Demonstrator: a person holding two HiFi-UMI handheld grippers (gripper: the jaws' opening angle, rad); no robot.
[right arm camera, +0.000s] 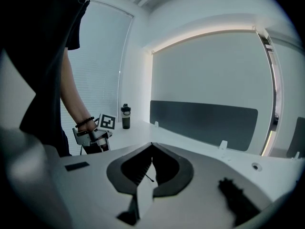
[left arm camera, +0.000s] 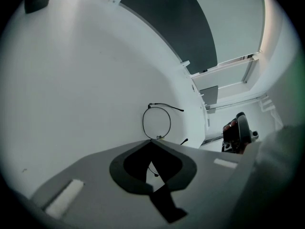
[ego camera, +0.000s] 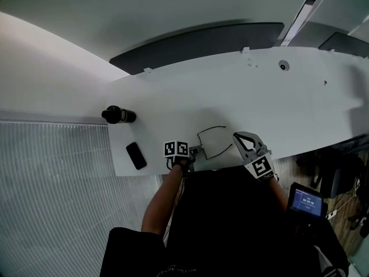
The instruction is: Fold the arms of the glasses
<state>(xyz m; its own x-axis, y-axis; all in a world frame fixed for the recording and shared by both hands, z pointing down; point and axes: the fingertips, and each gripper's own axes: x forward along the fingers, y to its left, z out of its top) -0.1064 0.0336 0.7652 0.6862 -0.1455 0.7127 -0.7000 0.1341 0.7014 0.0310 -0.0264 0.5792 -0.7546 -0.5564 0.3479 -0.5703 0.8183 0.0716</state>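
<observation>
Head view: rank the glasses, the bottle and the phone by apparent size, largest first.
1. glasses: widest outline, though only thin wire.
2. bottle and phone: nearly alike, too close to rank.

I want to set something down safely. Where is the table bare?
Bare: the white table between the thin black wire glasses and the dark back panel, also rightwards. Crowded: the near-left, around glasses, black phone and black bottle.

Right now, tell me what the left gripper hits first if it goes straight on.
The glasses: the left gripper is shut on their frame, with the round rim just ahead; beyond it, probably bare desk.
</observation>
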